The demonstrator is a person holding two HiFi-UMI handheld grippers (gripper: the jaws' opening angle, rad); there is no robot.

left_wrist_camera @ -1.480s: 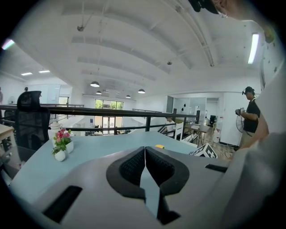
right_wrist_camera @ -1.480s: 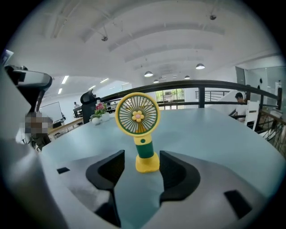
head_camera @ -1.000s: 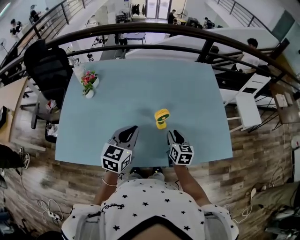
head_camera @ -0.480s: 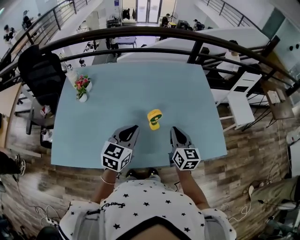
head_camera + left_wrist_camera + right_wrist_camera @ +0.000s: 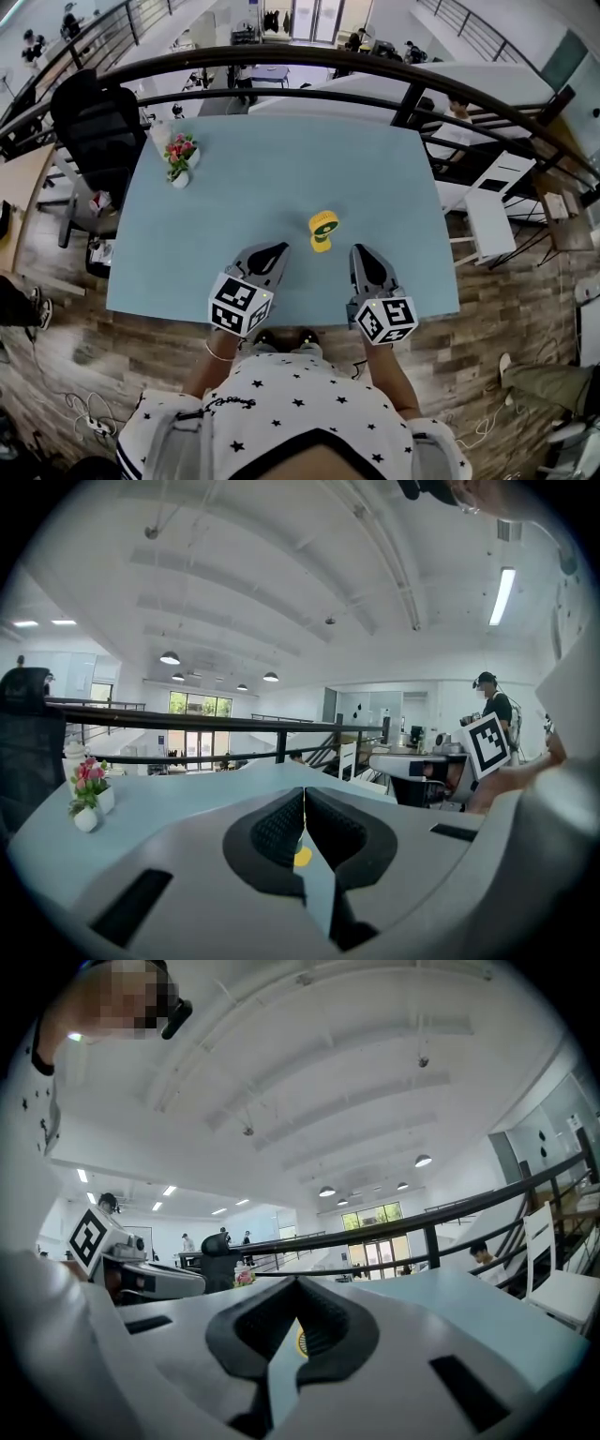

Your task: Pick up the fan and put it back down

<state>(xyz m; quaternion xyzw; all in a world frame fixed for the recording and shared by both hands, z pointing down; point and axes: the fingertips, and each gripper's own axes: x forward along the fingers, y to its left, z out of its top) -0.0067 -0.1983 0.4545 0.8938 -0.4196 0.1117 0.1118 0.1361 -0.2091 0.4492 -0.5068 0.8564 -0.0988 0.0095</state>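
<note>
Fan point(image 5: 323, 230) stands upright on table point(image 5: 281, 169), a bit toward the near edge, nothing touching it. Left gripper point(image 5: 269, 251) sits at its 7 o'clock and right gripper point(image 5: 362, 253) at its 5 o'clock, both near but apart from it. Both are clenched with pads together and nothing between them; each gripper view shows only a sliver of yellow fan past the closed jaws. Progress: fan is down and ungrasped, so either the lift hasn't begun or it's already back; can't tell which. A fresh grab would need the jaws opened first. Room: bare tabletop all round the fan, table edge at 6 o'clock close behind the grippers, flowers point(image 5: 180, 157) well off at 10 o'clock, railing point(image 5: 309, 58) past the far edge at 12.
</note>
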